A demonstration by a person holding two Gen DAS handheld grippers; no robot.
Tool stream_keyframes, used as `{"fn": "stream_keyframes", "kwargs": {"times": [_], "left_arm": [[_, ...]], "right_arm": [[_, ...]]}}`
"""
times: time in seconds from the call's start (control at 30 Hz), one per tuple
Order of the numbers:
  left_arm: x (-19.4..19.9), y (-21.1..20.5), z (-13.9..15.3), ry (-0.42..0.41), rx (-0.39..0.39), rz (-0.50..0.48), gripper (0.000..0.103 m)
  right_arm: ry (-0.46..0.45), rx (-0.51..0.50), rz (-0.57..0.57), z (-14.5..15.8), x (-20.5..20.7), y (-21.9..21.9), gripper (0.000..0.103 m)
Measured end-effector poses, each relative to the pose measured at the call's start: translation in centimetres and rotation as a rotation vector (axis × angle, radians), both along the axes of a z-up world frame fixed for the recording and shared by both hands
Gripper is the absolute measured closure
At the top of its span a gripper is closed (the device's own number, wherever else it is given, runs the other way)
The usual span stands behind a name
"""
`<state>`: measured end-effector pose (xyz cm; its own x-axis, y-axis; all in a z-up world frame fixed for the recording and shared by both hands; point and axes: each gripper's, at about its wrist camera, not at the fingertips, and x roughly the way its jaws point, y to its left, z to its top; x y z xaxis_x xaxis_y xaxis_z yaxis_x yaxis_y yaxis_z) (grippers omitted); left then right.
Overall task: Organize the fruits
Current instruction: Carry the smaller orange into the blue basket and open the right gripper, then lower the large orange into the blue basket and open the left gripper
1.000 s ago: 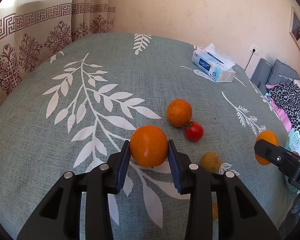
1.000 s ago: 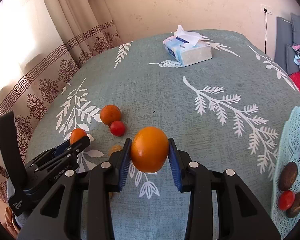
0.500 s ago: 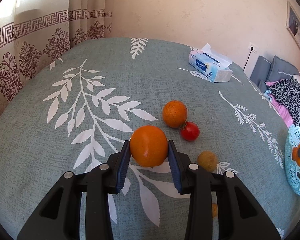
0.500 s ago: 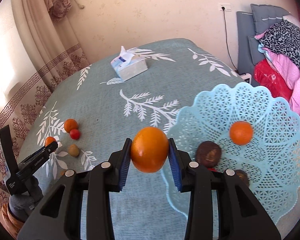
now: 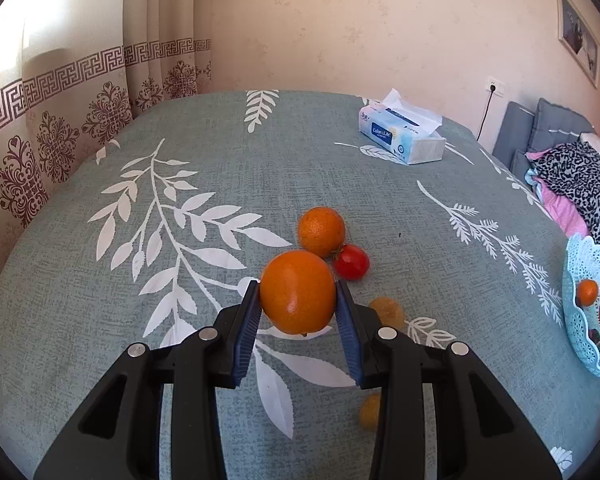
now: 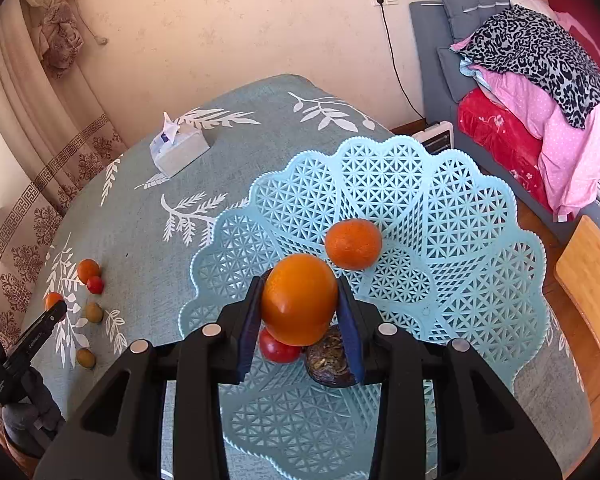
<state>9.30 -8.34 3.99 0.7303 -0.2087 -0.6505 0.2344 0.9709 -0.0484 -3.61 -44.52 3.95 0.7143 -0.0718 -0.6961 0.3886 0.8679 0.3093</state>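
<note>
My left gripper is shut on an orange and holds it above the table. On the cloth beyond it lie another orange, a red tomato and two small yellow fruits. My right gripper is shut on an orange and holds it over the light blue lattice basket. In the basket lie an orange, a red tomato and a dark brown fruit. The basket shows at the right edge of the left wrist view.
A tissue box stands at the far side of the table. Curtains hang on the left. A sofa with piled clothes is on the right, and a wooden surface beside the table.
My right gripper has swung right with its orange, from above the cloth to over the basket. My left gripper has risen a little with its orange.
</note>
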Motion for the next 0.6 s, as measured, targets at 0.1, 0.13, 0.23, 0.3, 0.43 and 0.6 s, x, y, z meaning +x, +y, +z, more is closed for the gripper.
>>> {"fn": "stream_keyframes", "kwargs": {"times": [0.1,0.13,0.23,0.3,0.43,0.6], "left_arm": [[-0.6,-0.7,0.4,-0.001,0.003,-0.015,0.066],[-0.8,-0.9,0.5,0.0,0.002,-0.02,0.066],[-1.4,-1.8,0.9,0.008,-0.006,-0.044,0.066],[-1.8,-2.7,1.2,0.01,-0.008,-0.065,0.066],[-2.9,-4.8,1.6,0.003,0.0,-0.114,0.066],[-4.2,-8.0,1.8,0.036,-0.012,-0.198,0.065]], "right_arm": [[-0.002,0.046,-0.013,-0.5,-0.3,-1.1,0.062],[-0.015,0.063,-0.014,-0.5,-0.5,-1.4,0.06],[-0.045,0.071,-0.024,-0.1,-1.1,-2.1,0.056],[-0.06,0.067,-0.033,0.1,-1.6,-2.5,0.056],[-0.093,0.024,-0.066,0.5,-2.6,-2.9,0.056],[-0.135,-0.068,-0.101,1.1,-3.7,-2.9,0.048]]}}
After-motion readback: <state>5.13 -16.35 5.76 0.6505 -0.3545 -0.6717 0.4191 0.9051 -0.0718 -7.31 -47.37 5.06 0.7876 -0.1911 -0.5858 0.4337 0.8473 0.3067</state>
